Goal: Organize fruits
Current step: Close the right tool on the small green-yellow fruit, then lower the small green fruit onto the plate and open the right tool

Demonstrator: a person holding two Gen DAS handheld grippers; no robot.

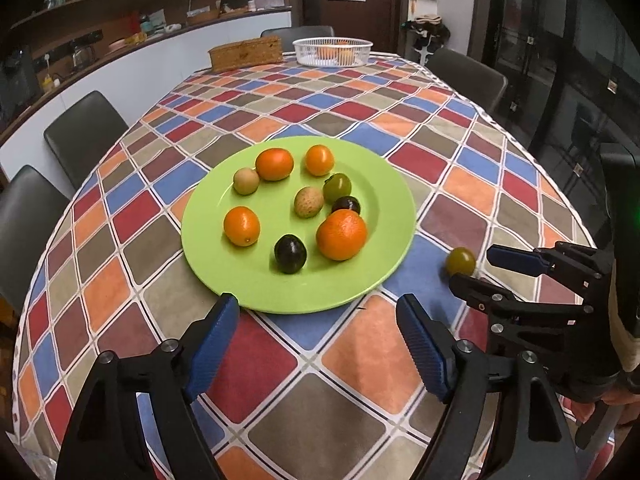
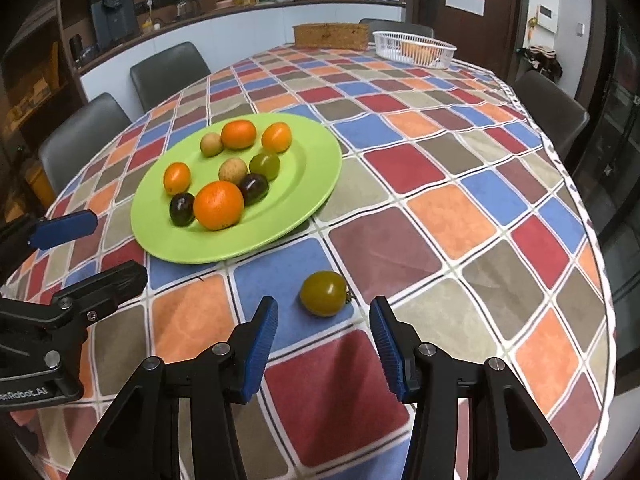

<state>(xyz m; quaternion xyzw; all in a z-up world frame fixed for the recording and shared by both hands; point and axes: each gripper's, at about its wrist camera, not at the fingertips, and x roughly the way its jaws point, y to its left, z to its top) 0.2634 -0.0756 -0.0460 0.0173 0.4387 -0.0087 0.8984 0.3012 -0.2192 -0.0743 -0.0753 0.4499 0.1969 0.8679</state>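
Note:
A green plate (image 1: 224,268) (image 2: 304,184) on the checked tablecloth holds several fruits: oranges, kumquats, two tan longans, two dark plums and a green tomato (image 1: 337,187) (image 2: 265,165). A second green tomato (image 2: 324,293) (image 1: 461,261) lies loose on the cloth, right of the plate. My right gripper (image 2: 323,334) is open and empty, its fingertips just short of this tomato on either side; it also shows in the left wrist view (image 1: 470,266). My left gripper (image 1: 318,332) is open and empty at the plate's near rim, and shows at the left of the right wrist view (image 2: 106,246).
A white mesh basket (image 1: 332,51) (image 2: 414,49) with orange fruit and a woven box (image 1: 245,53) (image 2: 331,36) stand at the table's far end. Dark chairs (image 1: 82,136) surround the table. A counter with appliances runs along the left wall.

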